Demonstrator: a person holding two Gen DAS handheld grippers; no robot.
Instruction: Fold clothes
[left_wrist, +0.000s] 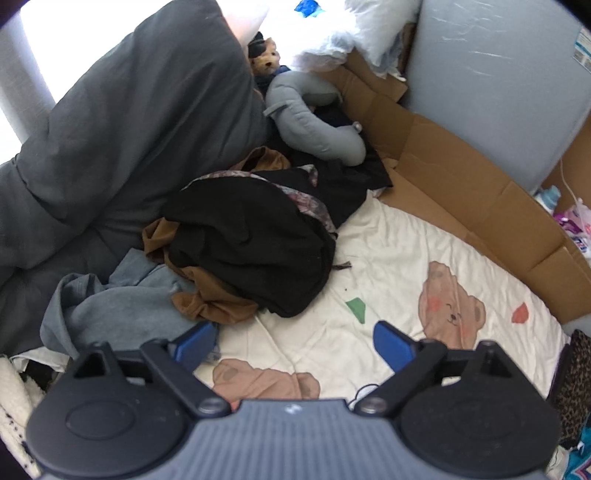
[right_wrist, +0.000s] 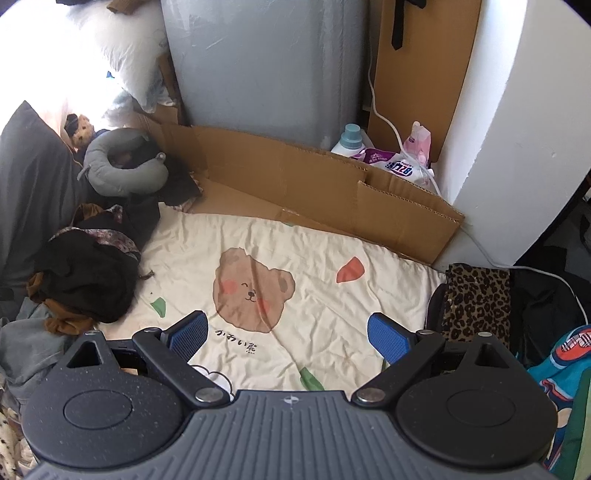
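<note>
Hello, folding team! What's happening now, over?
Left hand-held gripper open, empty. Right hand-held gripper open, empty. Clothes pile unfolded on bear sheet. Nothing blocking, over.

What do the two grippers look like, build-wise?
Both match. The left gripper and right gripper each have a ribbed grey centre body with a small white mark, two round black housings with triangular cut-outs, black link arms on silver pivot screws, and blue textured pads. No cables, hands or sleeves in view.
</note>
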